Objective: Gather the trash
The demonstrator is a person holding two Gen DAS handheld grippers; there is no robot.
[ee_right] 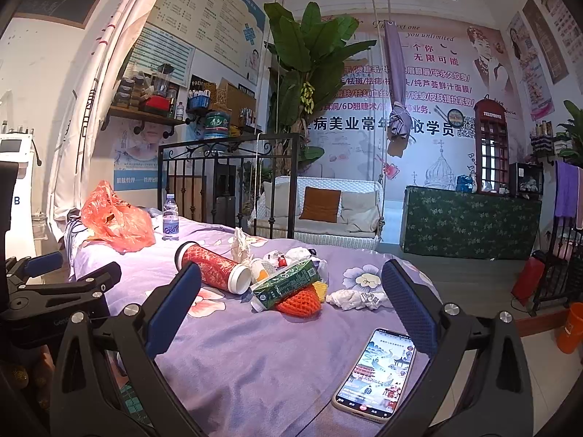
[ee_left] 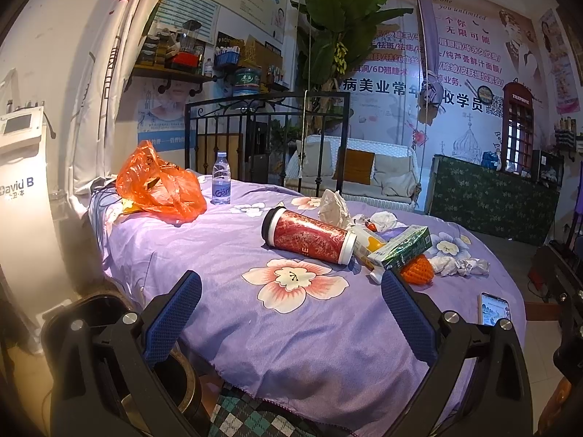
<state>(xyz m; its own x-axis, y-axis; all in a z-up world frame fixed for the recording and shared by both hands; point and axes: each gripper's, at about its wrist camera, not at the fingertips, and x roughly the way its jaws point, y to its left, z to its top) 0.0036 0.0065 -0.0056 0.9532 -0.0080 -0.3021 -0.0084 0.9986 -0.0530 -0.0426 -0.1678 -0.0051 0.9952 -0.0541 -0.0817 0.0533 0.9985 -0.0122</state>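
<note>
The trash lies heaped on the far right part of a bed covered in purple flowered cloth. A red patterned cup with white ends lies on its side at the left of the heap. Its near end touches a green carton, which leans over an orange foam net. Under the carton a pale bottle with an orange label pokes out, though how much of it is there is hard to tell. Crumpled white tissues lie just right of the net, and a taller wad of paper stands behind the cup.

Well apart, at the far left of the bed, an orange plastic bag sits slumped and open, with an upright water bottle just beside it. A lit phone lies flat near the bed's front right edge.

The left claw hangs over the near bed with its blue pads spread wide, holding nothing. The right claw is likewise spread and empty, with the heap showing between its fingers.
</note>
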